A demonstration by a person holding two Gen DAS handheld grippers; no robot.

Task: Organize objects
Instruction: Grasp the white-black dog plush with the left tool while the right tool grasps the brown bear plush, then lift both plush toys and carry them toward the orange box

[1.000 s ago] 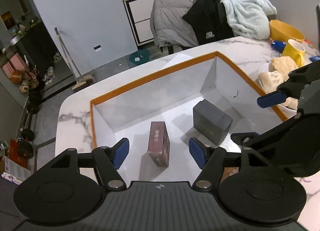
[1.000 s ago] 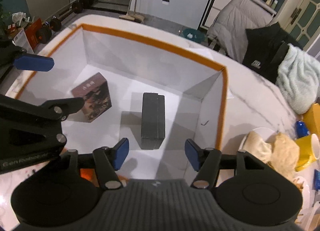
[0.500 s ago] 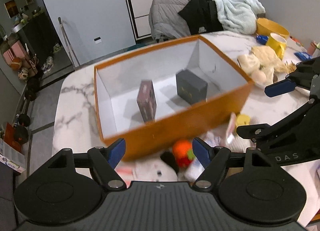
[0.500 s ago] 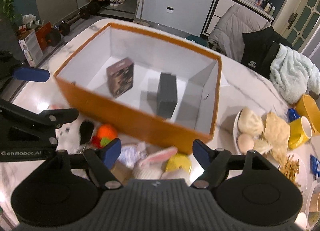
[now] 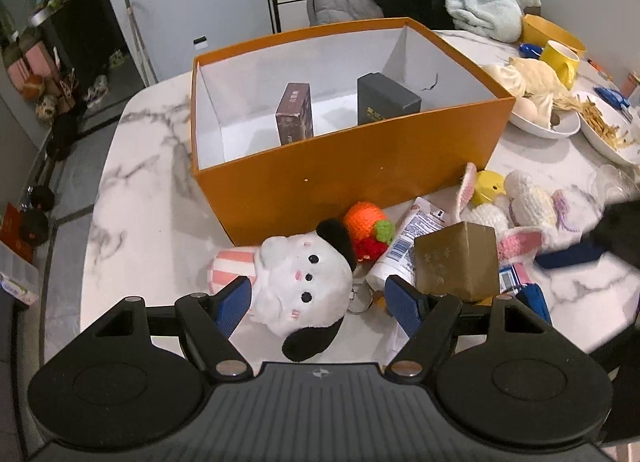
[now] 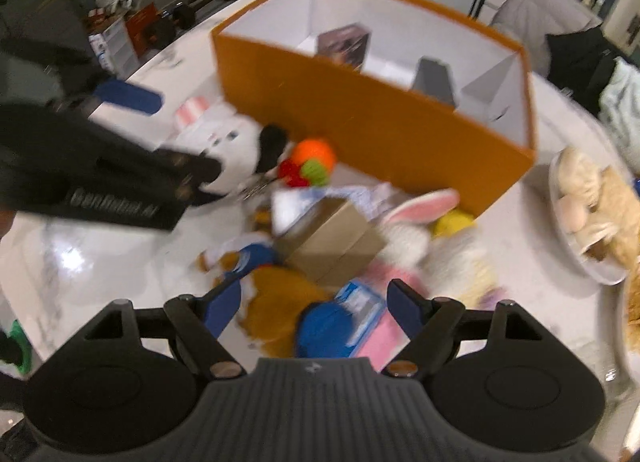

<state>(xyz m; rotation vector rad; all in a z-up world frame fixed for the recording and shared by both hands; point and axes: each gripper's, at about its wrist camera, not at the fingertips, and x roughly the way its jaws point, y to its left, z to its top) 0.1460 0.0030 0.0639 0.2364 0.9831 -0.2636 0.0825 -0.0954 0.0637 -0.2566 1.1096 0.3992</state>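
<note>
Mostly, the orange box (image 5: 360,178) hides its brown carton (image 5: 294,114).

An orange box (image 5: 360,178) with white inside is sitting on white, grey-veined marble (image 5: 132,198). A white plush (image 5: 308,282) is showing black ears.

Glossy marble table (image 5: 132,198), matt cardboard box (image 5: 360,178) (white inside), fluffy plush (image 5: 304,278).

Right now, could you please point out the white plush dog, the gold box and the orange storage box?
white plush dog (image 5: 308,274), left wrist view, on its face.
gold box (image 5: 456,262), left wrist view, on its front side.
orange storage box (image 5: 352,170), left wrist view, on its near outer wall.
</note>
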